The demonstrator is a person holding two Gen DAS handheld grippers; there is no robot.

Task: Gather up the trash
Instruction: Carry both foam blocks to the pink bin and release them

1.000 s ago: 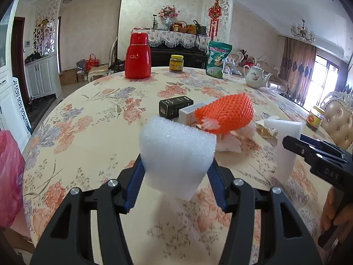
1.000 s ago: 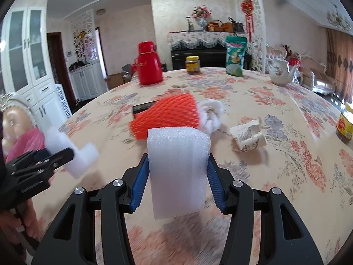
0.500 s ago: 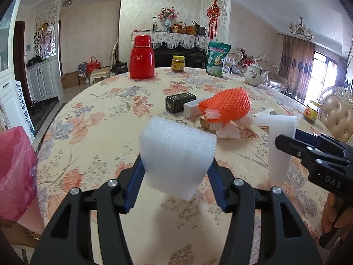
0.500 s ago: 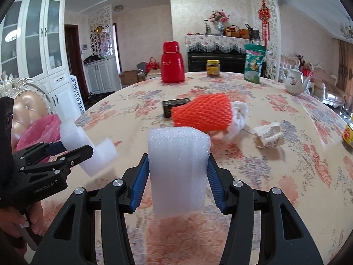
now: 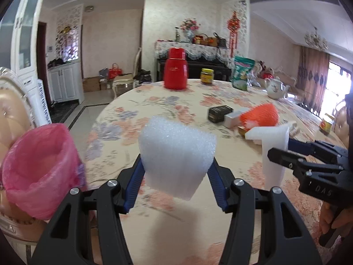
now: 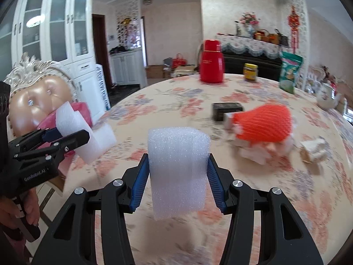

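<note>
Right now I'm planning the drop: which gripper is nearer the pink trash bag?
Left. The left gripper sits beside the pink trash bag; the right gripper hangs farther off, over the table.

Left tongs (image 5: 176,176) grip a foam block (image 5: 176,156) at frame centre; pink bin bag (image 5: 42,167) lower left; right tongs (image 5: 280,150) pinch foam strip (image 5: 273,152).

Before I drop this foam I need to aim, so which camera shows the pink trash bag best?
The left wrist view. There the pink trash bag shows its open mouth, beside the table edge and left of the left gripper. In the right wrist view only a pink scrap shows, mostly hidden behind the left gripper's foam piece.
</note>
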